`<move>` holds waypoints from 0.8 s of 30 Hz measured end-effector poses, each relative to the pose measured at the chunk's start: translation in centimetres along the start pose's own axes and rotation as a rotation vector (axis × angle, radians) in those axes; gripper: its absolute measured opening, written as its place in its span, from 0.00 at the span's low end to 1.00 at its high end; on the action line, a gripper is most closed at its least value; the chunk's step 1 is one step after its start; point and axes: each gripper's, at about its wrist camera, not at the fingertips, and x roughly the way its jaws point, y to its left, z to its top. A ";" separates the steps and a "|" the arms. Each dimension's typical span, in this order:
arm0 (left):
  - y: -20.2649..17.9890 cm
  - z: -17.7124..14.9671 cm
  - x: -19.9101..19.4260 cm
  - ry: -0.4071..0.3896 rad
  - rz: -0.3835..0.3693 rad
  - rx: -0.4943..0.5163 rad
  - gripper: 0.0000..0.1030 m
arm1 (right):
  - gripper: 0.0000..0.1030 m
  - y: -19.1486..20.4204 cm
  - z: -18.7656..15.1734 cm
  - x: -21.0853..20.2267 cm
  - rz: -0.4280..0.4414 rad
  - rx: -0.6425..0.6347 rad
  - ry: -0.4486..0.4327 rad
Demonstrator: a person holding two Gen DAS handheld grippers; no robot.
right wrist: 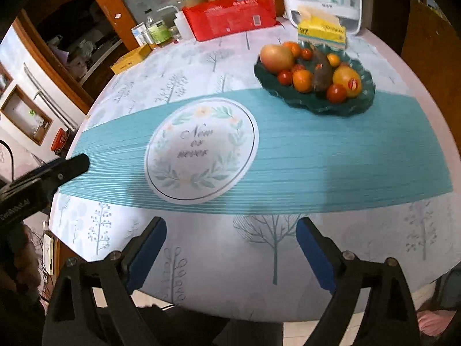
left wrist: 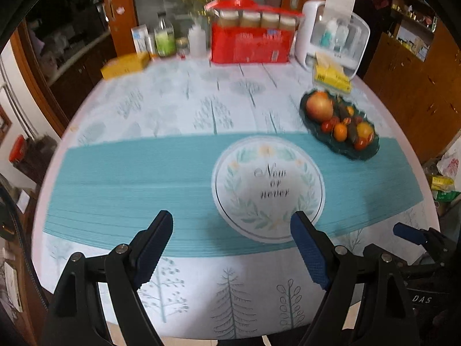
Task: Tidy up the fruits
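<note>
Green dish holds mixed fruit beside one printed plate; both hand-held grippers gape wide, empty.

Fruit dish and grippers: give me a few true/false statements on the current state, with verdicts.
1. Both grippers are open and hold nothing. True: left gripper and right gripper gape over the table.
2. The fruit sits in a dark green dish. True.
3. The round white plate holds an orange. False: it holds nothing.
4. The yellow tissue box lies in front of the dish. False: it stands behind it.
5. The right gripper touches the dish. False: it is well short of it.
</note>
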 end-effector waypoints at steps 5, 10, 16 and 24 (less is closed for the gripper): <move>-0.4 1.8 -3.5 -0.034 -0.009 -0.030 0.85 | 0.91 0.5 2.1 -3.7 -0.021 -0.045 -0.037; -2.0 2.6 -5.7 0.009 -0.019 -0.039 0.87 | 0.93 0.5 3.4 -7.6 -0.002 -0.035 -0.049; -5.1 2.0 -7.9 -0.048 -0.005 -0.017 0.87 | 0.93 0.4 3.1 -10.2 -0.009 -0.015 -0.028; -7.6 0.7 -8.9 -0.095 0.082 -0.014 0.93 | 0.93 0.2 1.6 -11.3 -0.012 -0.020 -0.089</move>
